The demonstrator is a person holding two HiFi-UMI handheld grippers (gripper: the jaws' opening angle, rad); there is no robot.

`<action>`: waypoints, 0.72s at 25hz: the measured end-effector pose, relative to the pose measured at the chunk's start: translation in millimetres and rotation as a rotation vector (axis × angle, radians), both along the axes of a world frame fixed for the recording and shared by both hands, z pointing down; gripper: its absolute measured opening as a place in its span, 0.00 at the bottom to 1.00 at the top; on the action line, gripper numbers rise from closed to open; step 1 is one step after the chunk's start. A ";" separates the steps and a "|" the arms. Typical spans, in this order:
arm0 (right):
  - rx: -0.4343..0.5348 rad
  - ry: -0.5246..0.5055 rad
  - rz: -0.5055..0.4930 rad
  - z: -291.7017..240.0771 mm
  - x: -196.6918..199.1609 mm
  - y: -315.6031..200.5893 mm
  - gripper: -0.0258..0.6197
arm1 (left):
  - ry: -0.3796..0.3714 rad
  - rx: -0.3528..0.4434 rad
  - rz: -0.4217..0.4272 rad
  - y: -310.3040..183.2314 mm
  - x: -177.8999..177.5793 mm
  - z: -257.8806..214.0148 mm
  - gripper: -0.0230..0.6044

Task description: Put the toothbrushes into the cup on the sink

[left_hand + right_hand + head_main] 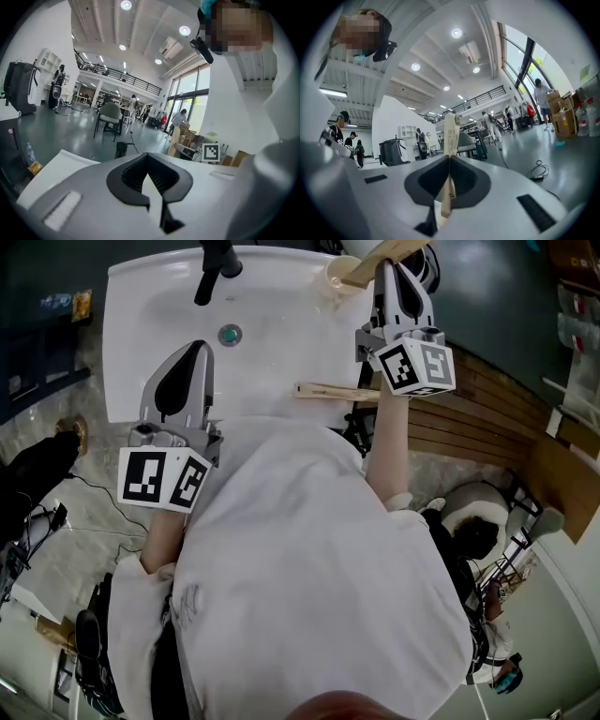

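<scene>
A white sink fills the top of the head view, and a pale cup stands on its far right corner. My right gripper hovers right beside the cup, shut on a wrapped toothbrush whose end reaches over the cup's rim. In the right gripper view the toothbrush stands clamped between the right gripper's pads. A second toothbrush lies on the sink's near rim. My left gripper hangs over the basin, jaws together and empty; the left gripper view shows the left gripper pointing upward at the hall.
A black faucet rises at the sink's back and the drain sits mid-basin. Wooden slats lie to the right of the sink. Cables and equipment crowd the floor at left. People and chairs stand far off in the hall.
</scene>
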State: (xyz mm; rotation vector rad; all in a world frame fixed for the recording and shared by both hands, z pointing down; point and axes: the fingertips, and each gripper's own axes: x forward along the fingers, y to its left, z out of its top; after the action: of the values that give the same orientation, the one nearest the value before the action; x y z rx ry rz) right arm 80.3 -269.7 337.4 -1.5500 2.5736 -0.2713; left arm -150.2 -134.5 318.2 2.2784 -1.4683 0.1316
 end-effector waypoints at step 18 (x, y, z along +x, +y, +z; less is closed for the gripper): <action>-0.140 0.101 0.047 59.8 -9.0 4.4 0.07 | -0.006 0.003 0.028 -1.3 8.9 0.3 0.03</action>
State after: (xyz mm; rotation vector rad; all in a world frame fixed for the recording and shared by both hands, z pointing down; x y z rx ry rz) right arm 71.3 -265.3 397.2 -1.7116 2.6406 -0.3855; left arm -141.3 -135.8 318.5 2.3034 -1.4406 0.1447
